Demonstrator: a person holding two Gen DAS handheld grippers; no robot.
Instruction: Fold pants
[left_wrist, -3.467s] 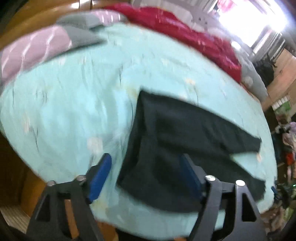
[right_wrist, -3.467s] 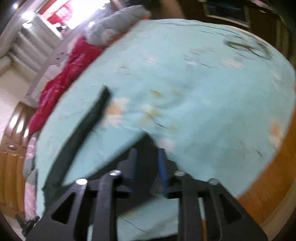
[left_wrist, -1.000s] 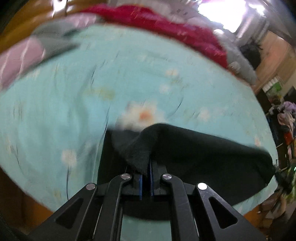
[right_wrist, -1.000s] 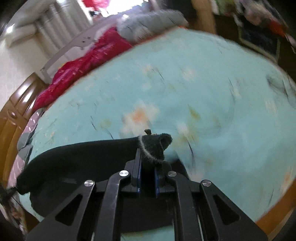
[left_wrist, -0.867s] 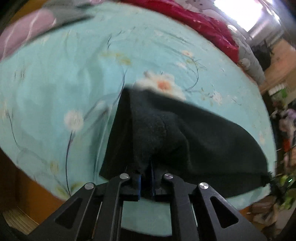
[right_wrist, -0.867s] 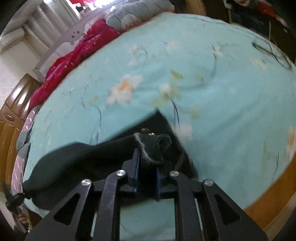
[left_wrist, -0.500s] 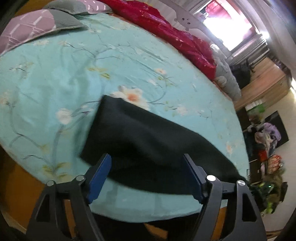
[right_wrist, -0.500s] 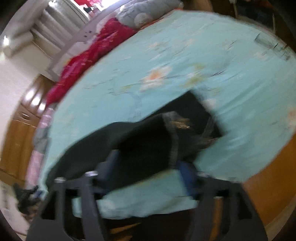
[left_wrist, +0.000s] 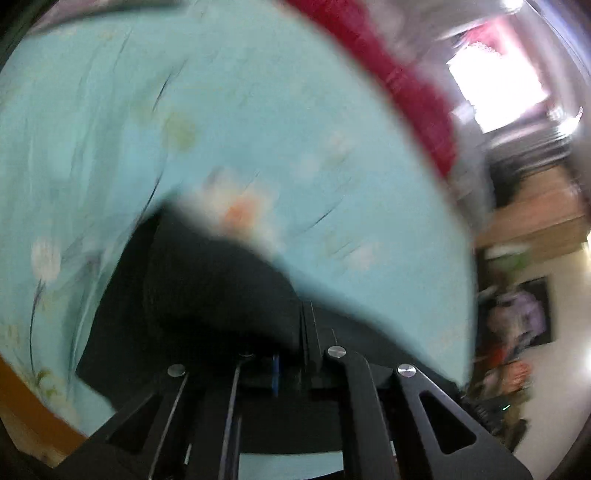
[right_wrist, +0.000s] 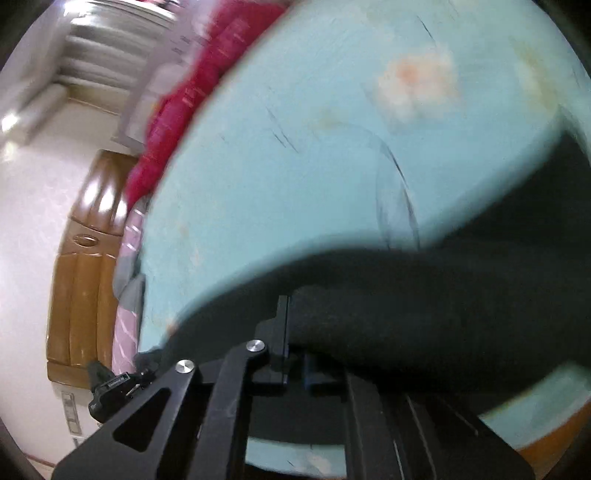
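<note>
The black pants (left_wrist: 192, 280) lie folded on the pale blue flowered bed sheet (left_wrist: 258, 110), near its front edge. My left gripper (left_wrist: 295, 328) is shut, with a raised fold of the black cloth bunched over and between its fingers. In the right wrist view the pants (right_wrist: 443, 288) stretch off to the right, and my right gripper (right_wrist: 293, 332) is shut on their nearer edge. Both views are blurred by motion, and the fingertips are partly buried in the dark cloth.
A red quilt (left_wrist: 406, 85) lies along the far side of the bed, seen also as the red quilt (right_wrist: 177, 110). A brown wooden headboard (right_wrist: 81, 277) and a pink striped pillow (right_wrist: 125, 325) stand at the left. The bed's wooden edge (left_wrist: 33, 398) runs below.
A second ago both grippers held the cloth; half a second ago both stood open above the folded pants. Now both have moved along the fold and shut on the cloth again.
</note>
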